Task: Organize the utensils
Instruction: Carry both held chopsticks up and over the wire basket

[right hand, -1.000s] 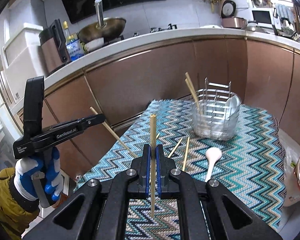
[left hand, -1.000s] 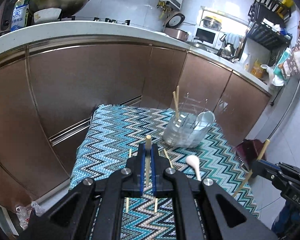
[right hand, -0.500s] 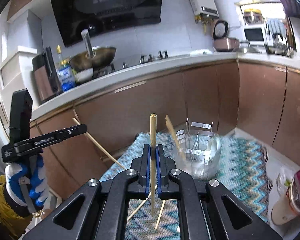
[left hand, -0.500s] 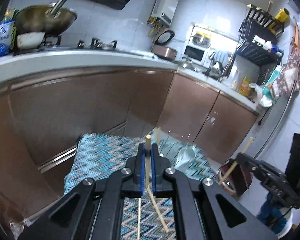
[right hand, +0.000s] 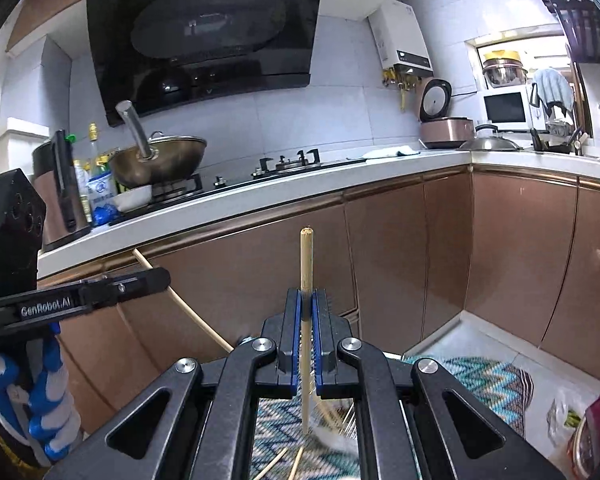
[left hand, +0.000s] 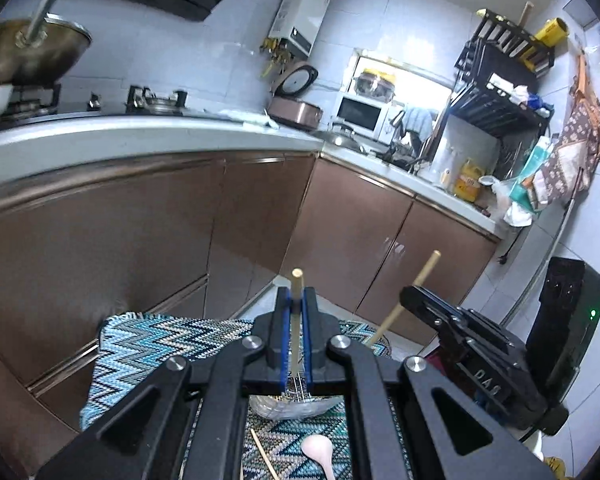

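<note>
My left gripper point(left hand: 296, 300) is shut on a wooden chopstick point(left hand: 297, 280) held upright above the clear utensil holder point(left hand: 292, 402), which is mostly hidden behind the jaws. My right gripper point(right hand: 307, 304) is shut on another wooden chopstick point(right hand: 306, 260), its lower end over the holder point(right hand: 340, 432). The right gripper point(left hand: 460, 332) shows in the left wrist view with its chopstick point(left hand: 424, 272); the left gripper point(right hand: 80, 300) shows in the right wrist view. A white spoon point(left hand: 318, 450) and loose chopsticks point(left hand: 264, 456) lie on the zigzag cloth point(left hand: 140, 344).
Brown cabinet doors point(right hand: 400, 248) and a white countertop point(right hand: 260, 196) stand behind the small cloth-covered table. A wok point(right hand: 156, 160) sits on the stove. A bag point(right hand: 572, 424) lies on the floor at the right.
Both grippers have risen and tilted up with their chopsticks and moved over the utensil holder, which now lies below the jaws. The table has dropped low in both views.
</note>
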